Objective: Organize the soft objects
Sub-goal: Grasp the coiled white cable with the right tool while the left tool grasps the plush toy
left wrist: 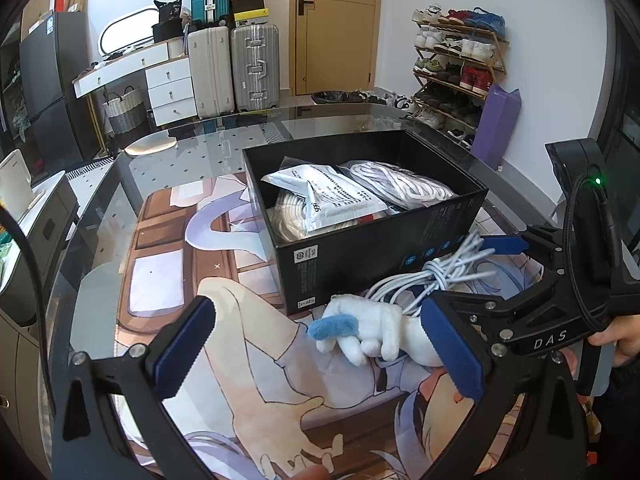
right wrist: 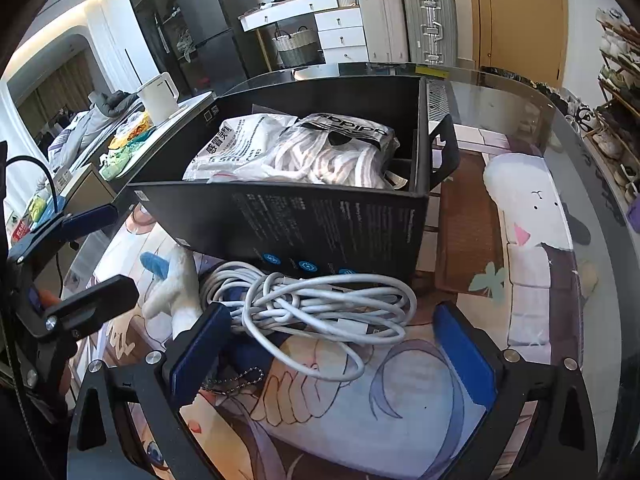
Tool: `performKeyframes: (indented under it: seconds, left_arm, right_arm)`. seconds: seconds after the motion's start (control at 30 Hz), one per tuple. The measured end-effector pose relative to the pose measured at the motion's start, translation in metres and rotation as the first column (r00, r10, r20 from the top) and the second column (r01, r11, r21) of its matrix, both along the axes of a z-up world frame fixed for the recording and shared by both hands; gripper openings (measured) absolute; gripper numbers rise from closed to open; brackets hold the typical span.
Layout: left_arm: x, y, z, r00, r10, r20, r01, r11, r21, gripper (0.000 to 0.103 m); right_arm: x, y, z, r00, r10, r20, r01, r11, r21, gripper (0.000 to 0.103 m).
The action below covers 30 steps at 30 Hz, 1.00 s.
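Note:
A white plush toy (left wrist: 368,330) with a blue part lies on the printed mat in front of the black box (left wrist: 360,256). My left gripper (left wrist: 316,354) is open, its fingers either side of the plush. A coiled white cable (right wrist: 320,304) lies by the box, next to the plush (right wrist: 176,292). My right gripper (right wrist: 332,352) is open around the cable's near loops. The box (right wrist: 320,224) holds white plastic bags (left wrist: 332,196) with rope-like contents. The right gripper also shows in the left wrist view (left wrist: 468,276), and the left gripper in the right wrist view (right wrist: 104,252).
A glass table (left wrist: 224,136) carries the printed mat (left wrist: 168,280). A small bead chain (right wrist: 236,380) lies near my right gripper's left finger. Suitcases (left wrist: 232,68), a white dresser (left wrist: 168,84) and a shoe rack (left wrist: 456,68) stand behind.

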<state>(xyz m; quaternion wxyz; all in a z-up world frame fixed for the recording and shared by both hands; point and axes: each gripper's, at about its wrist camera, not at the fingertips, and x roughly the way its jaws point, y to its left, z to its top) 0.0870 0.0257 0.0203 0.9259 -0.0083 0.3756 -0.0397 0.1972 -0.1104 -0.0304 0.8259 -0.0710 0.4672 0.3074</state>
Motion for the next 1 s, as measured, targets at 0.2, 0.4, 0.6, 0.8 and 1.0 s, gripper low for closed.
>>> performKeyframes:
  seconds: [0.2, 0.4, 0.6, 0.8, 1.0]
  left_arm:
    - [0.000, 0.001, 0.000, 1.000, 0.002, 0.000, -0.002, 1.000, -0.001, 0.103]
    - [0.001, 0.002, 0.000, 1.000, 0.006, -0.006, -0.006, 1.000, -0.001, 0.103]
    - [0.001, 0.003, 0.000, 1.000, 0.006, -0.005, -0.006, 1.000, -0.002, 0.103]
    - [0.001, 0.003, 0.000, 1.000, 0.006, -0.005, -0.006, 1.000, -0.002, 0.103]
    - [0.001, 0.003, 0.000, 1.000, 0.006, -0.006, -0.006, 1.000, -0.003, 0.103]
  right_arm:
    - [-0.002, 0.002, 0.000, 1.000, -0.007, 0.010, 0.007, 1.000, 0.007, 0.102]
    - [-0.008, 0.005, 0.000, 1.000, 0.007, 0.027, -0.007, 1.000, 0.013, 0.097]
    - [-0.007, -0.001, 0.004, 1.000, 0.011, 0.008, -0.011, 0.998, 0.058, 0.081]
    - [-0.005, -0.013, 0.008, 1.000, 0.011, -0.011, -0.010, 0.997, 0.083, 0.075]
    - [-0.006, -0.023, 0.018, 1.000, 0.015, 0.007, -0.016, 0.996, 0.091, 0.075]
